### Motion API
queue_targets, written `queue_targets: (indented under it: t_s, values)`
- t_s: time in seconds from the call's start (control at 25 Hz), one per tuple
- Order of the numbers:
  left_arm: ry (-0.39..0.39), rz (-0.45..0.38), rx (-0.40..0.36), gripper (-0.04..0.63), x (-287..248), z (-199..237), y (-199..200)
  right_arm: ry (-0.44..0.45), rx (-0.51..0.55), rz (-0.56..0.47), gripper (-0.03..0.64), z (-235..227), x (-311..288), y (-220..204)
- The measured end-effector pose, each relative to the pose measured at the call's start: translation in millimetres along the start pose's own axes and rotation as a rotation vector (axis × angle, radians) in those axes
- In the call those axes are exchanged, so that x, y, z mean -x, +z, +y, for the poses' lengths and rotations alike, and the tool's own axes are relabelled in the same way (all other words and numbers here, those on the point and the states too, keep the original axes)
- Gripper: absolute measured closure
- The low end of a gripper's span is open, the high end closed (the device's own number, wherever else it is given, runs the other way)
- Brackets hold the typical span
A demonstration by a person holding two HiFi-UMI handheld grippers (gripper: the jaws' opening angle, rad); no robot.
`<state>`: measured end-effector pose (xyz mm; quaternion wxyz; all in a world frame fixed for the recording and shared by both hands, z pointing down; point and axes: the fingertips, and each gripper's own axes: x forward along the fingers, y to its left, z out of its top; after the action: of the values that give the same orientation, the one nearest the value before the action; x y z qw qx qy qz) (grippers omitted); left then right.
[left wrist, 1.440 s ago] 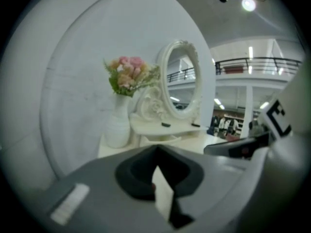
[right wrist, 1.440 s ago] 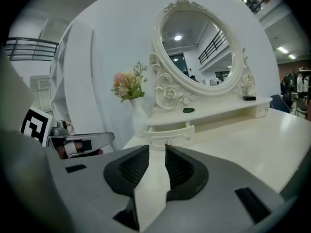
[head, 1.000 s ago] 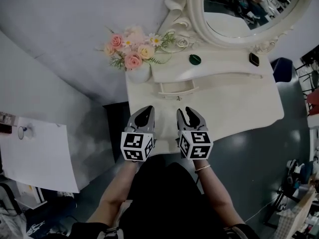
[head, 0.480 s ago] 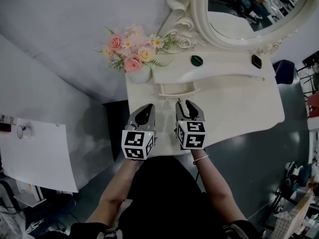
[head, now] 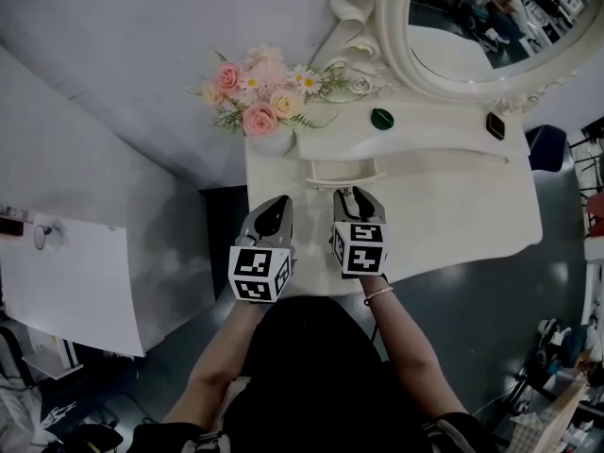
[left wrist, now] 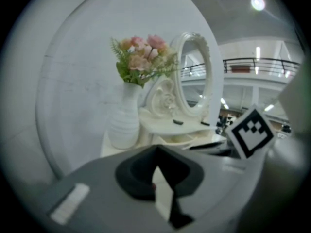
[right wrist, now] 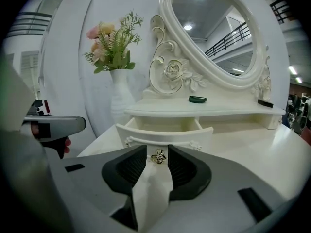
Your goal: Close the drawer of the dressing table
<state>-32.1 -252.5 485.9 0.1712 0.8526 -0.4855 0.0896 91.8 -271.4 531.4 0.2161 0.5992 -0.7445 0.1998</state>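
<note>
The white dressing table (head: 472, 206) has its small drawer (head: 341, 171) pulled out under the shelf. In the right gripper view the drawer front (right wrist: 194, 135) faces me, and its gold knob (right wrist: 158, 156) shows in the gap between the jaw tips. My right gripper (head: 357, 196) (right wrist: 158, 150) is open, just in front of the drawer, with neither pad pressing on the knob. My left gripper (head: 273, 208) (left wrist: 156, 149) hovers beside it over the table's left front corner, tips together, holding nothing.
A white vase of pink flowers (head: 267, 138) stands at the table's back left. An oval mirror (head: 491, 12) rises behind the shelf, which carries a green item (head: 381, 118) and a black item (head: 496, 125). A white board (head: 66, 286) lies left on the dark floor.
My right gripper has moved forward and slightly left, closer to the drawer front. The left gripper has stayed where it was.
</note>
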Motion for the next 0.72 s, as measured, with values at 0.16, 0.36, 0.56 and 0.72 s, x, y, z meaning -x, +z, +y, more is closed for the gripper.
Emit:
queue_targets:
  t_s: [0.16,0.36,0.56,0.72]
  values:
    - [0.013,0.000,0.004,0.589,0.1,2.1,-0.7,0.002,0.002,0.003,0.506,-0.2,-2.2,1.2]
    - [0.023,0.000,0.009,0.588,1.5,1.5,-1.3,0.019,0.015,0.010,0.506,2.6,-8.2,4.0]
    - [0.031,-0.002,0.011,0.588,3.6,2.6,-1.7,0.021,0.014,0.014,0.506,3.0,-14.1,8.0]
    - [0.040,-0.002,0.014,0.588,6.4,4.7,-3.4,0.022,0.019,0.018,0.506,1.1,-19.0,10.9]
